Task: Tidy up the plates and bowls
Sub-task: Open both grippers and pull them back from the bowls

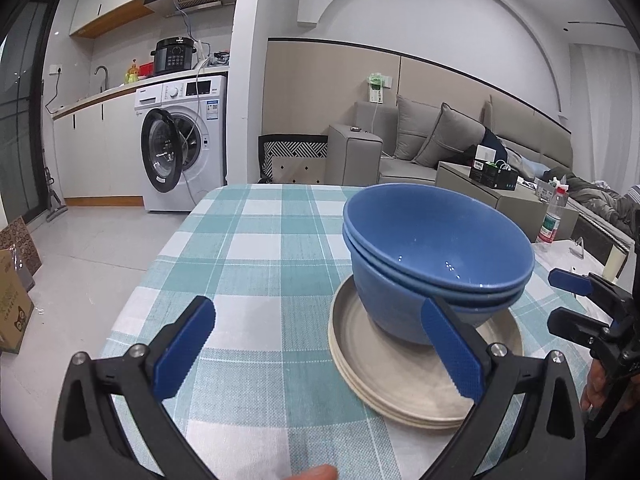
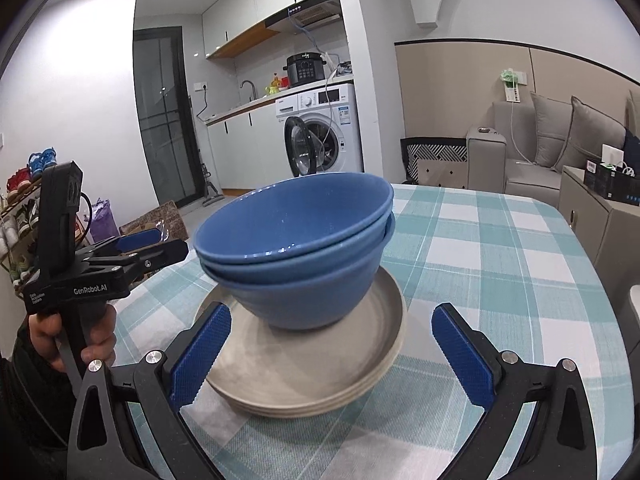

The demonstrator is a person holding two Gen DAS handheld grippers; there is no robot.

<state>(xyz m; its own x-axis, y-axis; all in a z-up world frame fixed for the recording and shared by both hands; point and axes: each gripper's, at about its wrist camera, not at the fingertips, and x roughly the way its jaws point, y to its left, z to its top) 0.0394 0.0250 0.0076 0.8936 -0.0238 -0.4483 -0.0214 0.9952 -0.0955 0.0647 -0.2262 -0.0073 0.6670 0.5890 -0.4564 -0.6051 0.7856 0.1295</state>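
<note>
Nested blue bowls stand on a stack of beige plates on the checked tablecloth. My left gripper is open and empty, just left of the stack, its right finger in front of the bowls. My right gripper is open and empty, its fingers either side of the plates' near edge. The right gripper also shows at the right edge of the left wrist view; the left gripper shows at the left of the right wrist view.
The table has a teal and white checked cloth. A water bottle stands beyond the table's right side. A washing machine, a sofa and cardboard boxes are on the floor around.
</note>
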